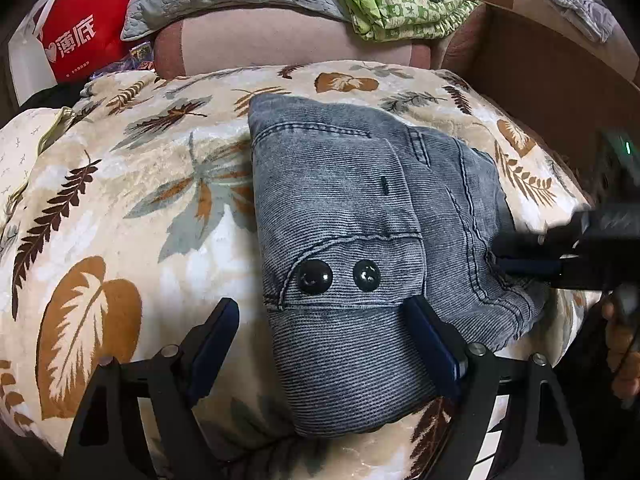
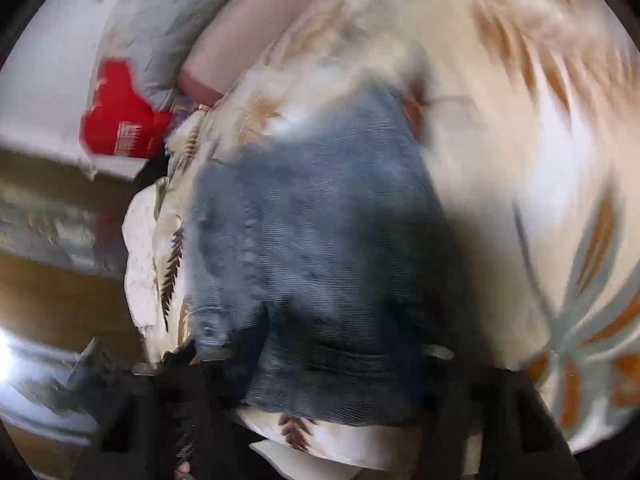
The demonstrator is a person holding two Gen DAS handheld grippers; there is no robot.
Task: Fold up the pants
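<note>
Left wrist: pants (image 1: 360,216) buttons; right perhaps blurred.

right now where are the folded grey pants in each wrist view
Left wrist view: the folded grey pants lie centre-right on the leaf-print blanket, two black buttons facing the camera.
Right wrist view: the pants fill the centre and lower middle, blurred by motion.
Shared landmark: the red bag, upper left in the left wrist view and at mid-left in the right wrist view.
</note>
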